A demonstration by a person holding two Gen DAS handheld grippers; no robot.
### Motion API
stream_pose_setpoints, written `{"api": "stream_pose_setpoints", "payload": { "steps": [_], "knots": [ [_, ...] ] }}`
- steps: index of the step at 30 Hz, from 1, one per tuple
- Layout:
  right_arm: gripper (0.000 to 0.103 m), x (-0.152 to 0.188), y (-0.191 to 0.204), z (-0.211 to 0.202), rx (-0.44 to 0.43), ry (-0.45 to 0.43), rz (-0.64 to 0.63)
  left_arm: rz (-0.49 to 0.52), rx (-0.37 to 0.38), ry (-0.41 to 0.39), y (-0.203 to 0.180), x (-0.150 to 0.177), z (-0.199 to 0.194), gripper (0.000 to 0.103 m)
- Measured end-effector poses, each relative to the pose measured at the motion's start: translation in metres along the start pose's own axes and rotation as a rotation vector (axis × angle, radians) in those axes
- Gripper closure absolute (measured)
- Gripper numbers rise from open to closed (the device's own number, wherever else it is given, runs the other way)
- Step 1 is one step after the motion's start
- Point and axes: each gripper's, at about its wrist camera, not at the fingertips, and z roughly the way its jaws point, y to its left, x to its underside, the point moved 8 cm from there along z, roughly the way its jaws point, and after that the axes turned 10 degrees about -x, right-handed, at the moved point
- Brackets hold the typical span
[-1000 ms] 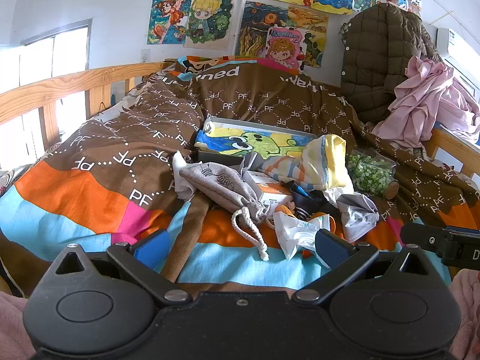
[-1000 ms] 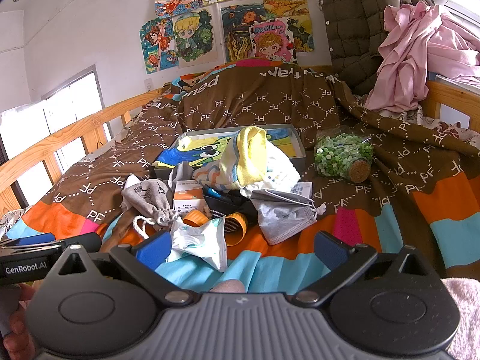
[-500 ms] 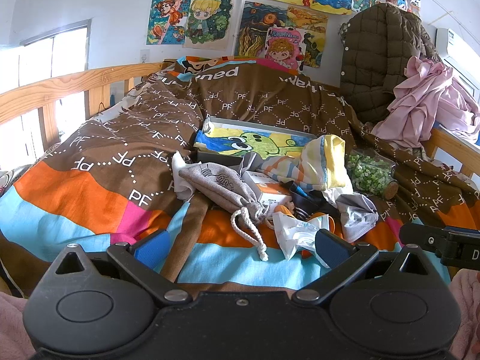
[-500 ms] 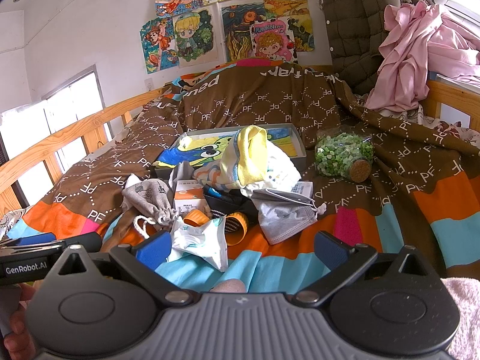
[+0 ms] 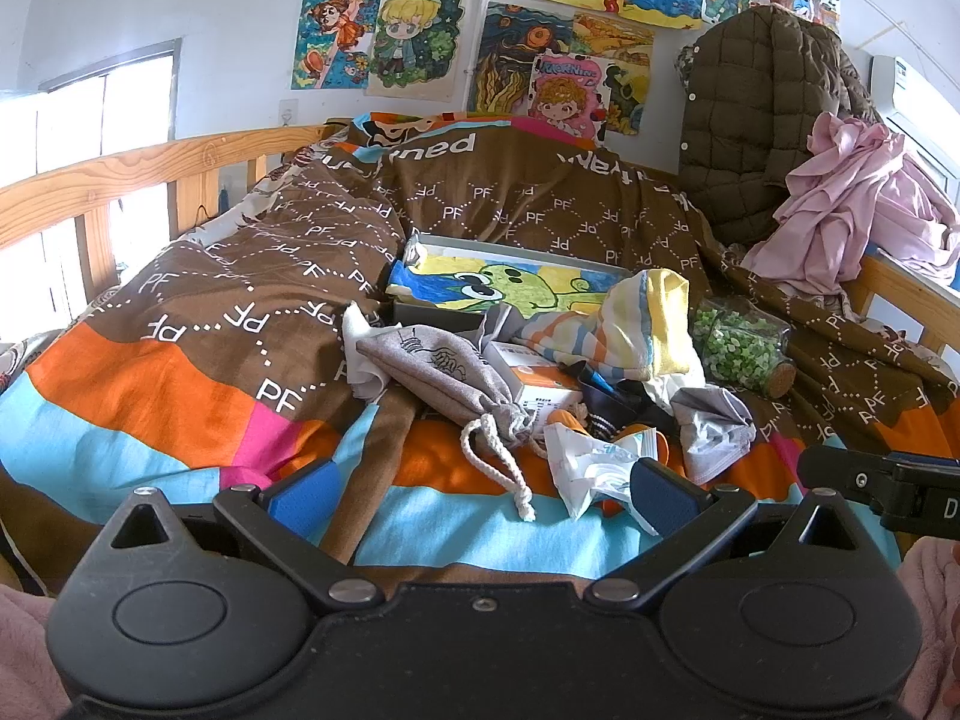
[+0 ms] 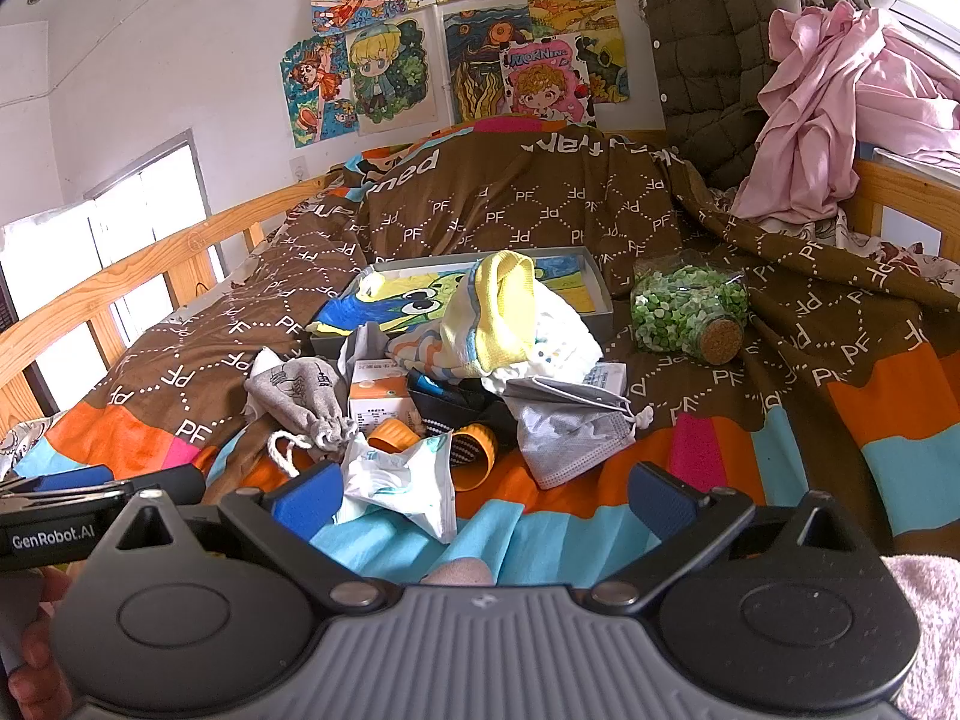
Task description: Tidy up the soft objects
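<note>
Cartoon drawings [image 5: 414, 42] taped on white wall above bed. Brown quilted jacket [image 5: 756, 120] hangs at right, pink garment [image 5: 852, 210] draped beside it. Wooden bed rail [image 5: 120, 180] along left, window [image 5: 90, 138] behind. Cork-stoppered jar of green bits [image 6: 690, 312] lies on its side on patterned duvet [image 5: 240, 300].

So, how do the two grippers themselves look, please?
Left gripper: black matte body with two round discs, black linkage arms, blue pads. Right gripper: the same build, but with a ribbed grey body. White lettering "GenRobot.AI" runs along the left one's side. No cables show.
</note>
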Motion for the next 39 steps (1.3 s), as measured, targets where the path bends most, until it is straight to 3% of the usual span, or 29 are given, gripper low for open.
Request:
{"api": "stream_pose_setpoints", "payload": {
  "steps": [18, 24, 31, 39],
  "knots": [
    [0.0, 0.0, -0.006, 0.0, 0.001, 0.002, 0.003, 0.0, 0.0, 0.001, 0.0, 0.0, 0.0, 0.001],
    [0.0, 0.0, -0.011, 0.006, 0.008, 0.046, 0.064, -0.014, 0.012, 0.015, -0.003, 0.001, 0.002, 0.001],
    [0.0, 0.004, -0.021, 0.016, -0.029, 0.109, 0.136, -0.012, 0.103, 0.049, -0.01, -0.006, 0.015, 0.001],
    [0.0, -0.019, -0.039, 0.041, -0.014, 0.156, 0.081, 0.058, 0.213, 0.138, -0.036, -0.001, 0.05, 0.001]
  ]
}}
